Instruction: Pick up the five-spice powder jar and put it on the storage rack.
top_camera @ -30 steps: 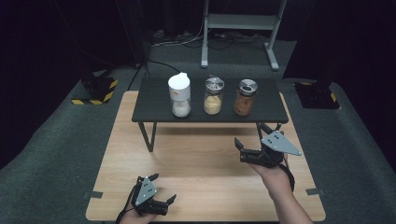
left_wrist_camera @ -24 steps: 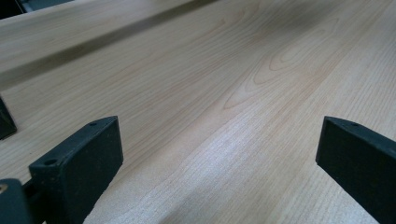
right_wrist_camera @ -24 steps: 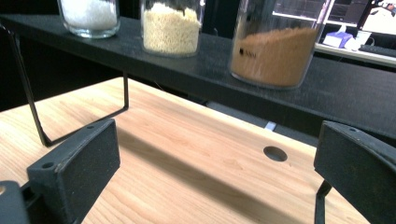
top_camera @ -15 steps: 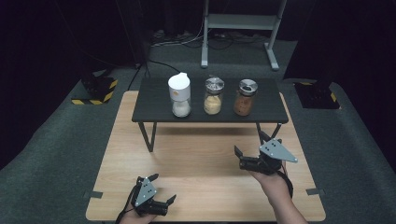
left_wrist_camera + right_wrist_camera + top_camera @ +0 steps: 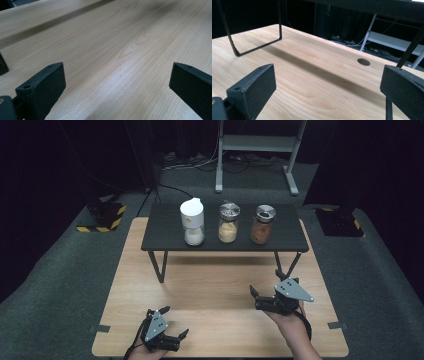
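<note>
Two black two-jaw grippers low over pale wooden table [image 5: 210, 285], both wide open, holding nothing. Left gripper [image 5: 175, 323] near front edge; right gripper [image 5: 266, 286] just before black raised shelf [image 5: 165, 232]. White-lidded jar [image 5: 192, 221] stands on shelf, well apart from both.

Bright tabletop [image 5: 210, 285], dark surrounds, pics slightly soft.

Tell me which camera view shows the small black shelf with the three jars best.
The high view: it shows the whole black shelf from above, with the white-capped jar, the yellow-filled jar and the brown-filled jar in a row. The right gripper view shows its thin legs and underside from below. The left gripper view shows a dark band, perhaps its shadow.
</note>
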A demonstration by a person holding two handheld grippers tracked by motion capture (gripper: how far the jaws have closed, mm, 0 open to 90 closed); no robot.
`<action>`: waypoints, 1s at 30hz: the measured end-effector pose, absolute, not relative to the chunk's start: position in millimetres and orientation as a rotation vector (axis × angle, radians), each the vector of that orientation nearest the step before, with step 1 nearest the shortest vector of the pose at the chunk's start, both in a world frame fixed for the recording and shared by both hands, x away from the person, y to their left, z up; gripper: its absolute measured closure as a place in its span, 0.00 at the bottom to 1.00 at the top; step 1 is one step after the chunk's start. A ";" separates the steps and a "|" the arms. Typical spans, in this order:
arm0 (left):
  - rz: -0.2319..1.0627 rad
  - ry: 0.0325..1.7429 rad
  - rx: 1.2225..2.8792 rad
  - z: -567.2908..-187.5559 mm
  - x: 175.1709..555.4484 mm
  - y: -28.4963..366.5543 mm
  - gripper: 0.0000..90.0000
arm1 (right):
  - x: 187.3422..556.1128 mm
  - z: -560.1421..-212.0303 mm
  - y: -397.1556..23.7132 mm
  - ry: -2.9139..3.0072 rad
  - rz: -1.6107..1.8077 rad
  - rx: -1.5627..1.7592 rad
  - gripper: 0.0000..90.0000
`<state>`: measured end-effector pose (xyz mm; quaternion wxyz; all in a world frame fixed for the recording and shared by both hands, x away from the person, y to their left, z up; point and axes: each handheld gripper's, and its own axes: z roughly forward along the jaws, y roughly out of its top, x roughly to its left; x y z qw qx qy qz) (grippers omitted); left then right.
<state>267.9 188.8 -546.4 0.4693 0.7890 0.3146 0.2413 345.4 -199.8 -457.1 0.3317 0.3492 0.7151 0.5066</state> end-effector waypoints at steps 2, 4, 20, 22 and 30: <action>0.591 0.771 1.935 -546.4 267.9 188.7 0.01 | 344.5 -461.4 -199.8 1.876 1.318 0.917 0.00; 0.592 0.771 1.935 -546.4 267.8 188.8 0.01 | 343.4 -466.2 -199.9 1.885 1.309 0.922 0.00; 0.593 0.769 1.937 -546.4 267.7 188.5 0.01 | 331.3 -507.8 -203.2 1.967 1.251 0.967 0.00; 0.594 0.769 1.937 -546.4 267.7 188.5 0.01 | 329.8 -512.5 -204.1 1.978 1.243 0.970 0.00; 0.592 0.769 1.939 -546.4 267.8 188.5 0.01 | 323.2 -528.3 -208.8 2.010 1.195 0.980 0.00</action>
